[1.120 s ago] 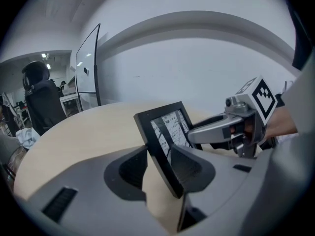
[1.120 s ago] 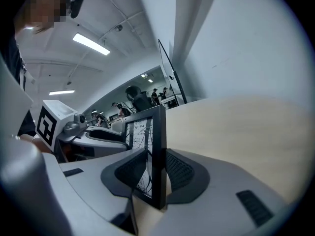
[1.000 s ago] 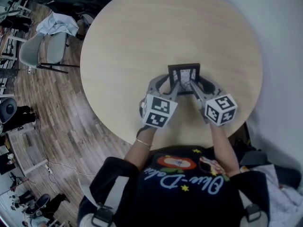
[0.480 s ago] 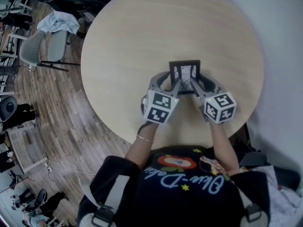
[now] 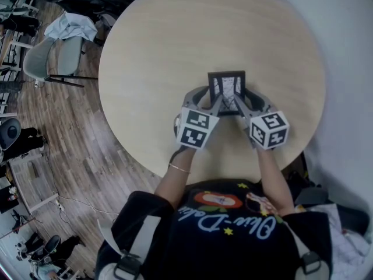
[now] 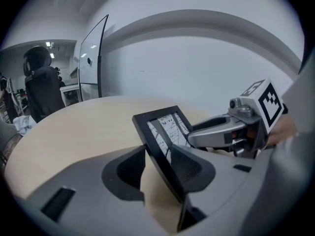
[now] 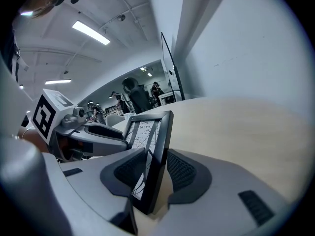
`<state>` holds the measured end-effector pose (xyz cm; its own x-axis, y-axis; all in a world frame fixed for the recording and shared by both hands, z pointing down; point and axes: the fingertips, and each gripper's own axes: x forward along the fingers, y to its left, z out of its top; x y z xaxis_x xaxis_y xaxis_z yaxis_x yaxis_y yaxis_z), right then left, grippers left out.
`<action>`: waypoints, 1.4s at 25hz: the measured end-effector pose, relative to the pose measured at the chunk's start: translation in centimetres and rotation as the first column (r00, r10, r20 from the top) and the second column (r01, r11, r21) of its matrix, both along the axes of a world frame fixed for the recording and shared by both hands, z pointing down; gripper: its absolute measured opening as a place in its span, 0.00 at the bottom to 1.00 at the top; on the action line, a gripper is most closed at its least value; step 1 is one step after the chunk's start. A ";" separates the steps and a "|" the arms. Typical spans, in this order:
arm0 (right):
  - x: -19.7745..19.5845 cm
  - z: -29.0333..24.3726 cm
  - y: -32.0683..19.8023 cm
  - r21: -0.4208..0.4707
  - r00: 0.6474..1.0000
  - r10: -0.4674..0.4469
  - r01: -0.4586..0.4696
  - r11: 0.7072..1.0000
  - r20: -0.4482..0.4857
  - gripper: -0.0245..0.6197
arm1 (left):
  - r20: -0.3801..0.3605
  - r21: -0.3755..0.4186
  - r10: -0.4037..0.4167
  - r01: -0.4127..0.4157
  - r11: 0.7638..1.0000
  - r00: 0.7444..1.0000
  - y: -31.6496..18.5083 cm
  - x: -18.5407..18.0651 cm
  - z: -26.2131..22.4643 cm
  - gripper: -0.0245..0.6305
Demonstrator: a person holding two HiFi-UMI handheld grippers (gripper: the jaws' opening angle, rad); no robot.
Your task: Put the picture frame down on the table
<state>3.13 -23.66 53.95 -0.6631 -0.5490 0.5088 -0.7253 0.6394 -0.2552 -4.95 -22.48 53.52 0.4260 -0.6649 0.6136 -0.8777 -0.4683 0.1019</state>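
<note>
A small black picture frame (image 5: 227, 86) with a pale sketch-like print stands tilted over the round, light wood table (image 5: 175, 39), a little nearer me than its centre. My left gripper (image 5: 214, 102) is shut on the frame's left side and my right gripper (image 5: 240, 102) on its right side. In the left gripper view the frame (image 6: 165, 127) leans across the jaws of that gripper (image 6: 157, 156), with the right gripper (image 6: 216, 134) beyond. In the right gripper view the frame (image 7: 152, 141) sits edge-on between the ribbed pads (image 7: 181, 172). Whether its bottom edge touches the table is hidden.
Left of the table, on the wood floor, stand grey chairs (image 5: 58, 57), one with a light cloth (image 5: 70, 28) thrown over it. People stand at the far left edge. A glass panel (image 6: 93, 58) rises behind the table. A white wall lies on the right.
Both grippers and the frame have shifted slightly away from me across the table. The grip on the frame is unchanged.
</note>
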 end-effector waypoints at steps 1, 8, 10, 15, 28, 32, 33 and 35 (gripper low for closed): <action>0.0 0.2 -0.1 -0.003 1.000 0.002 -0.002 1.000 -0.001 0.22 | -0.003 -0.003 -0.003 0.003 1.000 1.000 -0.1 0.0 0.2 0.26; 0.2 0.9 -0.7 -0.025 1.000 0.014 -0.015 1.000 -0.020 0.23 | -0.002 -0.013 -0.018 0.018 1.000 1.000 -0.7 -0.1 0.9 0.26; 0.2 1.1 -0.7 -0.029 1.000 0.014 -0.015 0.999 -0.027 0.23 | -0.005 -0.014 -0.021 0.021 1.000 1.000 -0.8 -0.1 1.1 0.26; 0.1 1.7 -1.1 -0.035 0.998 0.014 -0.016 0.999 -0.055 0.23 | 0.003 -0.020 -0.025 0.025 0.999 1.000 -1.2 -0.1 1.7 0.26; 0.1 2.7 -1.2 -0.059 0.987 0.029 -0.039 0.998 -0.158 0.24 | 0.029 -0.043 -0.046 0.047 0.998 0.999 -1.3 0.0 2.9 0.26; 0.2 3.0 -1.3 -0.055 0.982 0.032 -0.043 0.998 -0.188 0.24 | 0.037 -0.048 -0.049 0.051 0.998 0.998 -1.4 0.1 3.1 0.26; 0.2 3.0 -1.3 -0.055 0.980 0.032 -0.044 0.998 -0.194 0.24 | 0.040 -0.049 -0.049 0.051 0.998 0.998 -1.4 0.1 3.2 0.26; 0.2 3.1 -1.4 -0.054 0.979 0.034 -0.046 0.997 -0.202 0.24 | 0.041 -0.050 -0.049 0.051 0.997 0.998 -1.5 0.1 3.3 0.26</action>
